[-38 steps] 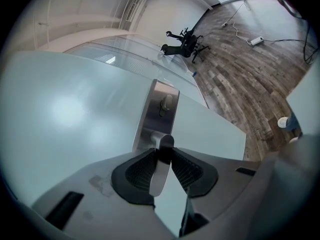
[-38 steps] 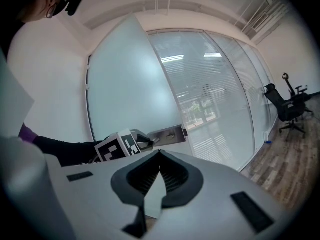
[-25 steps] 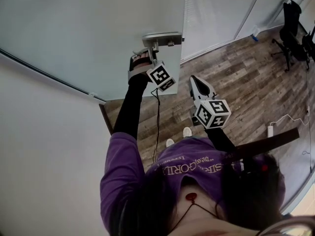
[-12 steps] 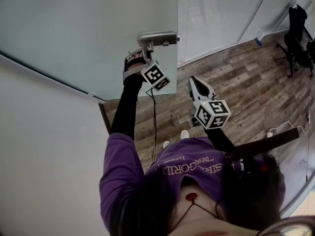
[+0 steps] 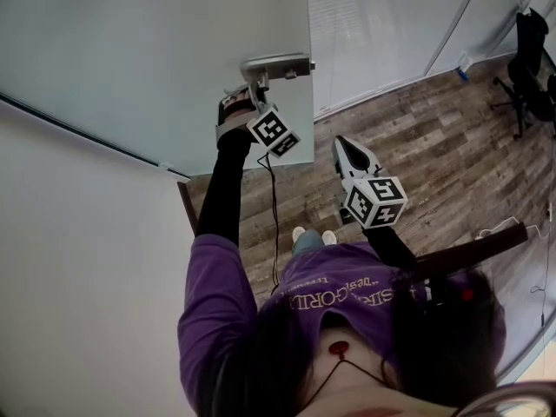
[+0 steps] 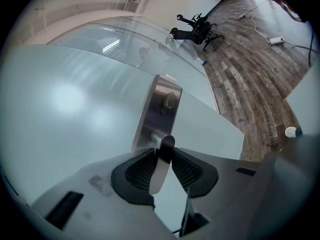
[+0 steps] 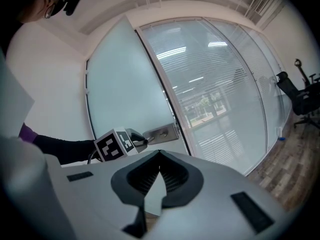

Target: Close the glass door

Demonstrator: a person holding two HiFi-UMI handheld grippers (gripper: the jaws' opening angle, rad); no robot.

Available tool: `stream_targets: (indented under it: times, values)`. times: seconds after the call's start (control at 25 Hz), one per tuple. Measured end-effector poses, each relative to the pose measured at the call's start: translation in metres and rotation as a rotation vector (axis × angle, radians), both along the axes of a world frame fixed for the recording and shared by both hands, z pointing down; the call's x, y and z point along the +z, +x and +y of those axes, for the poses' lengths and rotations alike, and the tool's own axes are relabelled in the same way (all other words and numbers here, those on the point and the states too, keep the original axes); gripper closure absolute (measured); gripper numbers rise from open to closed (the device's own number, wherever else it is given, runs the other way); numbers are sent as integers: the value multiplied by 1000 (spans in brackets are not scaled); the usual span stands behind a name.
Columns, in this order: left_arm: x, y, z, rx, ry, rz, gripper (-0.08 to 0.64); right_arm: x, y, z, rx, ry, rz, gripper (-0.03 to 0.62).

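The frosted glass door stands ajar, with a steel handle plate near its free edge. My left gripper is stretched out to it and is shut on the lever door handle, which lies between the ribbed pads below the plate. My right gripper hangs in the air to the right of the door edge, apart from it, shut with nothing in it. The right gripper view shows the door and the left gripper at the handle.
A fixed glass wall with blinds runs right of the door. The wood floor lies below, with a black office chair at the far right and a power strip with cable. A white wall is on the left.
The door's free edge and handle have shifted left in the head view, and my left gripper has gone with them, still on the handle. The right gripper has barely moved.
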State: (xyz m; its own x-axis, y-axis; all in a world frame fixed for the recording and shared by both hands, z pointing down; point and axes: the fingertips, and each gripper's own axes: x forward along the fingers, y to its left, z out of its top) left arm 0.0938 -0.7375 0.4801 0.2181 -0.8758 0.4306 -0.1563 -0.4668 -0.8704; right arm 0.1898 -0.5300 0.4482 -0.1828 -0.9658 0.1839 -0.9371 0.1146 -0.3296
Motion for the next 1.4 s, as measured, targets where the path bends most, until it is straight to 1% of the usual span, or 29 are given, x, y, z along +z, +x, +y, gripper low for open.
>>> stream_targets:
  times: [0.16,0.28,0.4,0.44,0.56,0.72,0.92,1.0,1.08,1.16,1.24,1.36,1.4]
  values:
    - [-6,3,-6,8,-4,-5,453,-8,0,-10,5,2,2,607]
    - [-2,3,-9,17,6,-12,453,-9,-3,-17,13,5,6,606]
    - [-4,6,-9,19,-17,21,453,-15,-9,-27,13,13,12,607]
    - [-4,6,-9,22,-18,26,453,-16,-11,-30,12,16,12,606]
    - [-1,7,-13,40,-13,12,453,-17,-19,-40,8,18,18,606]
    - [-8,15,-14,73,-21,61,453,-17,-27,-54,6,17,21,606]
    - [-7,16,-14,100,-18,77,453,-12,-33,-65,28,19,25,606]
    - [-7,14,-19,103,-1,66,453,-10,-38,-72,33,17,29,606]
    - [-3,12,-22,101,9,29,453,-9,-42,-75,33,17,36,606]
    - [-3,11,-25,107,23,15,453,-9,-45,-78,35,16,43,606]
    - [-4,13,-26,122,21,34,453,-8,-47,-83,40,13,47,606]
    - [-7,20,-25,139,-12,97,453,-7,-50,-87,47,11,52,606]
    - [-8,22,-25,142,-12,104,453,-7,-51,-87,48,10,54,606]
